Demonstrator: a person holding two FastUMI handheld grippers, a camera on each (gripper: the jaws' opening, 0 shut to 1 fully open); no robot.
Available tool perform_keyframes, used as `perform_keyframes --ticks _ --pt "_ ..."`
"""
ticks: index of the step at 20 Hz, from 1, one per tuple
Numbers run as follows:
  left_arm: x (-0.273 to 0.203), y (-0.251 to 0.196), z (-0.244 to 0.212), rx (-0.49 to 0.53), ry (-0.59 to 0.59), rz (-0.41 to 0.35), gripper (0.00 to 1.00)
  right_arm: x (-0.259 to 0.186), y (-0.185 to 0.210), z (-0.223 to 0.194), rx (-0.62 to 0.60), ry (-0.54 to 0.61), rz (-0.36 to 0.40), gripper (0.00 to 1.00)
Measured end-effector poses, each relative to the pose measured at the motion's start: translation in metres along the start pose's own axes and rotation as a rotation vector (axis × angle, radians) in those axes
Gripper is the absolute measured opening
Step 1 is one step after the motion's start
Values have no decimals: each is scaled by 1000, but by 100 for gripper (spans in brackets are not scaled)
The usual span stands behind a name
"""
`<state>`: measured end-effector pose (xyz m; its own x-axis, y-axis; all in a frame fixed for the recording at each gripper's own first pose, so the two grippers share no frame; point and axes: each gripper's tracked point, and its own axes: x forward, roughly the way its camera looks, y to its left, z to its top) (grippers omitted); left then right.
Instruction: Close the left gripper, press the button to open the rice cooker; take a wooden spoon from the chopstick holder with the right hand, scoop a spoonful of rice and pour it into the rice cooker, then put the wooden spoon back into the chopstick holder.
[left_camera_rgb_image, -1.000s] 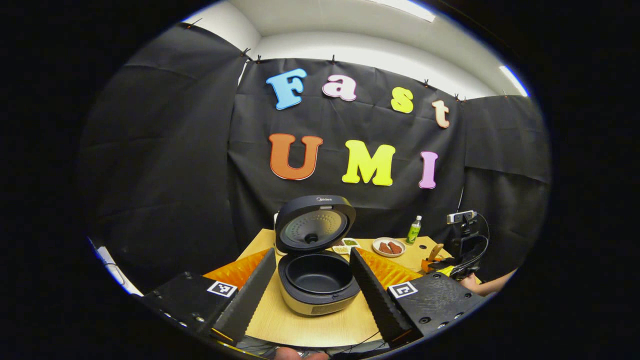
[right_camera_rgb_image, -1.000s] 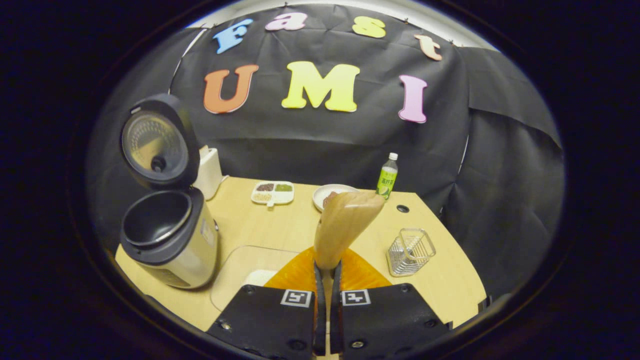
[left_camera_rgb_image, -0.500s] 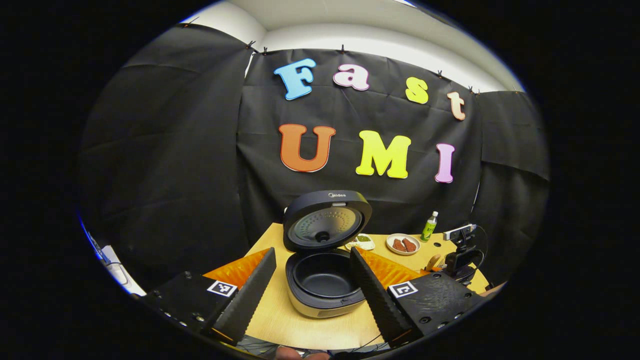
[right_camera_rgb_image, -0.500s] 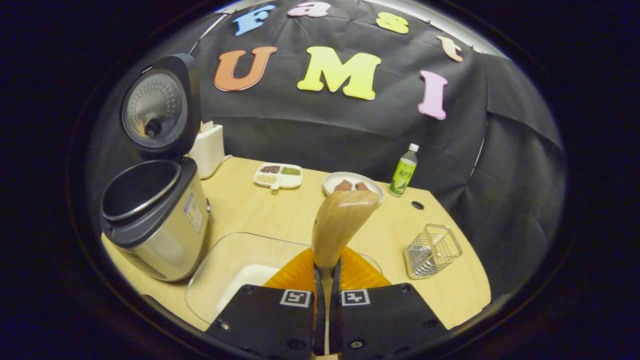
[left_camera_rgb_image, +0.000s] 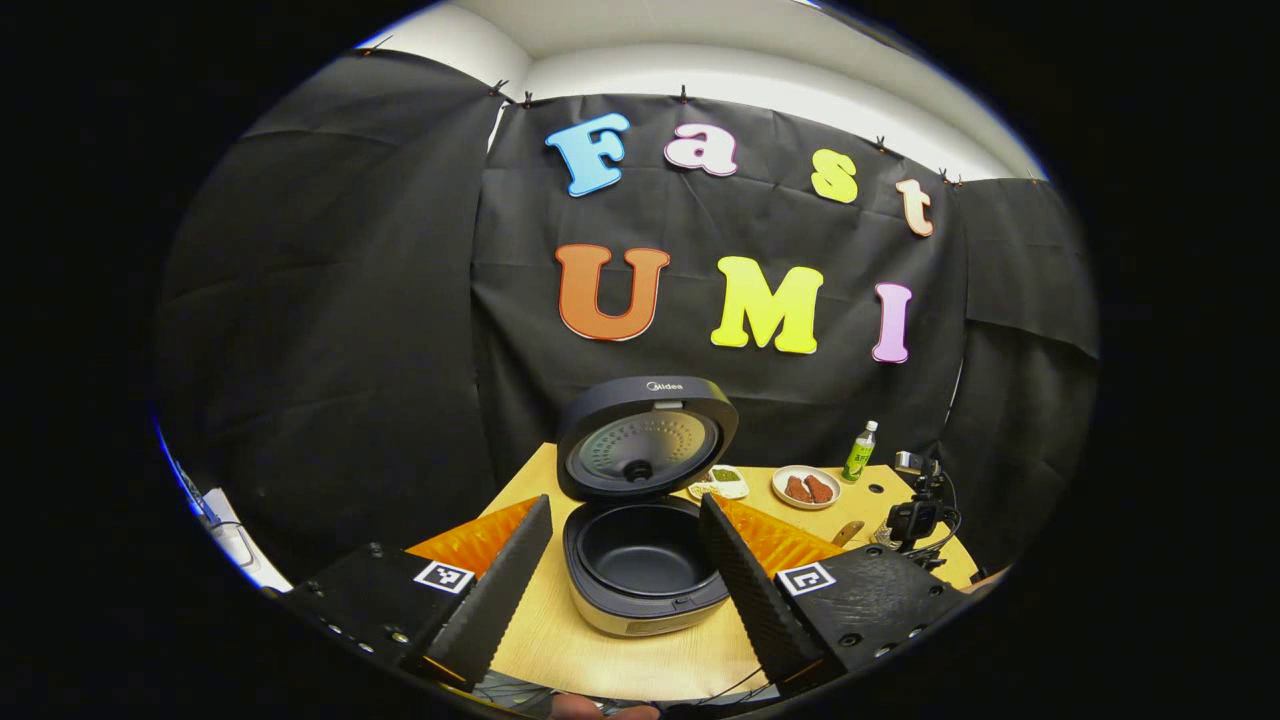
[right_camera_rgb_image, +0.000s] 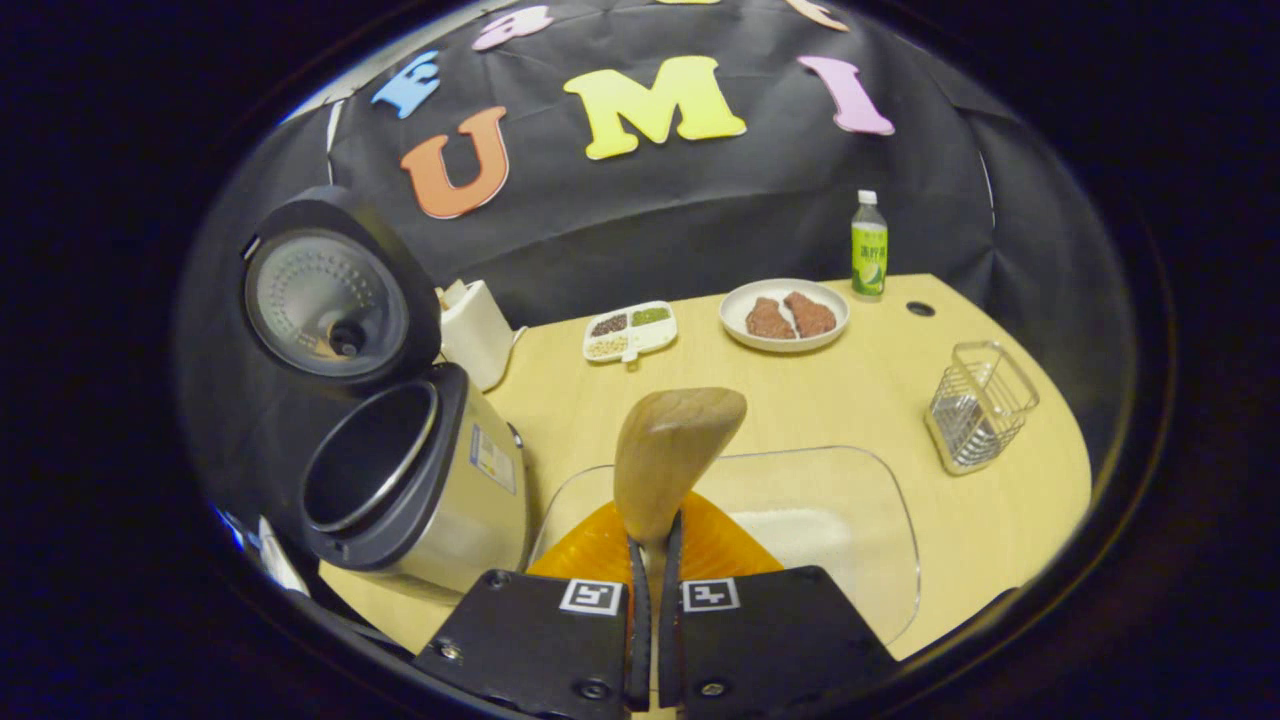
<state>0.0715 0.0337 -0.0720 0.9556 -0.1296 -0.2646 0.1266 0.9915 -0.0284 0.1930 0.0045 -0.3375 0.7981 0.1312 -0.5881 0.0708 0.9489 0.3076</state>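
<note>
The wooden spoon (right_camera_rgb_image: 672, 455) stands up from the lower middle of the right gripper view, its handle pinched between the nearly closed jaws of the right gripper (right_camera_rgb_image: 653, 560), bowl end uppermost. Behind and below it lies a clear glass dish (right_camera_rgb_image: 850, 520) holding white rice (right_camera_rgb_image: 800, 530), in the lower right of the frame. At the left of that view the rice cooker (right_camera_rgb_image: 420, 490) sits with its lid (right_camera_rgb_image: 335, 300) raised and its dark inner pot bare. The wire chopstick holder (right_camera_rgb_image: 978, 405) stands at the right edge of the counter (right_camera_rgb_image: 820, 400), well apart from the spoon.

In the left gripper view, the rice cooker (left_camera_rgb_image: 640, 555) sits at lower centre, framed between the widely spread jaws of the left gripper (left_camera_rgb_image: 625, 575), which hold nothing.

Farther back in the right gripper view are a divided tray of grains (right_camera_rgb_image: 630, 332), a plate with two brown pieces (right_camera_rgb_image: 785, 315), a green-labelled bottle (right_camera_rgb_image: 868, 245) and a white box (right_camera_rgb_image: 475, 330) just behind the cooker.
</note>
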Motion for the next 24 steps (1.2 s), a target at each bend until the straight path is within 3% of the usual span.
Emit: perform_keyframes --ticks 5,11,16,21,24 --pt "0 -6 1 -1 -8 -17 95 0 -8 2 229 40 58 9" --pt "1 -10 7 -5 -27 -33 95 -10 -31 12 462 -1 125 8" --pt "7 -9 4 -1 -9 -44 95 -26 -68 26 601 -85 123 8" --pt "9 -12 4 15 -5 -81 95 -63 -87 59 779 -195 169 8" --pt "8 -11 4 17 -14 -95 95 -84 -81 79 785 -240 185 8"
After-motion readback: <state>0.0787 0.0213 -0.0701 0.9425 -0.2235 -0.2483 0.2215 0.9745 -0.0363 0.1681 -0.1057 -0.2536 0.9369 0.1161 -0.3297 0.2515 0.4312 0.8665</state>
